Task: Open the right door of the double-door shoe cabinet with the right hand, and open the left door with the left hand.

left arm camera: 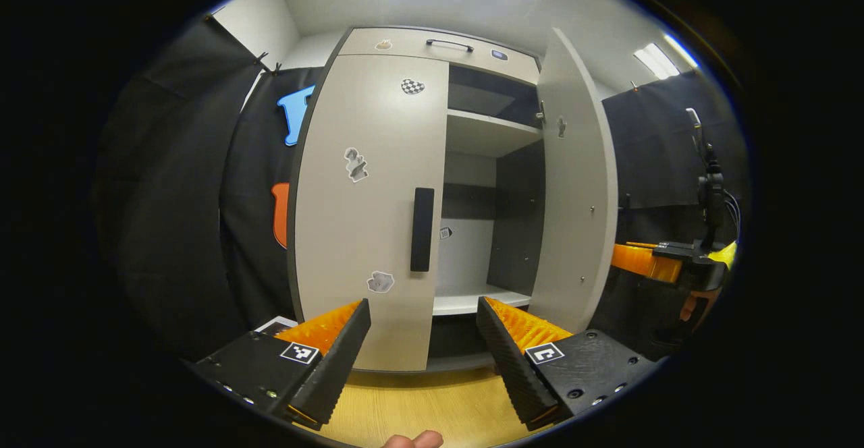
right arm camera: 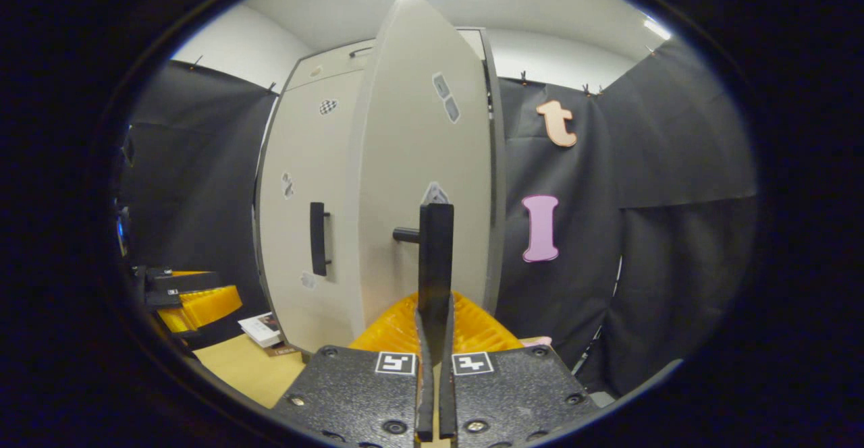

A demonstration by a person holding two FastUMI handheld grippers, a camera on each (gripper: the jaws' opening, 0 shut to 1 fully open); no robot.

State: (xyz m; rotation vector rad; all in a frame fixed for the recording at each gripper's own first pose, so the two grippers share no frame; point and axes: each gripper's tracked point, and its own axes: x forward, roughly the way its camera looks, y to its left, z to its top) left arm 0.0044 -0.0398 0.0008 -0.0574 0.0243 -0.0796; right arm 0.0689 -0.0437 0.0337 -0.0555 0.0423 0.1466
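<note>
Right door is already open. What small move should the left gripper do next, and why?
Probably ease the left gripper forward and up to the left door handle: its fingers stand open and short of the handle, the left door is closed, while the right gripper grips the right door handle.

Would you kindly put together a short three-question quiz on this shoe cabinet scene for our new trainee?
1. True or false: the right door of the shoe cabinet is swung open.
2. What is the right gripper shut on? A) the left door's handle B) the right door's handle C) a shelf
3. Fill in: the left gripper is ____, facing the closed left door and its handle.

Key: 1 true; 2 B; 3 open.
</note>
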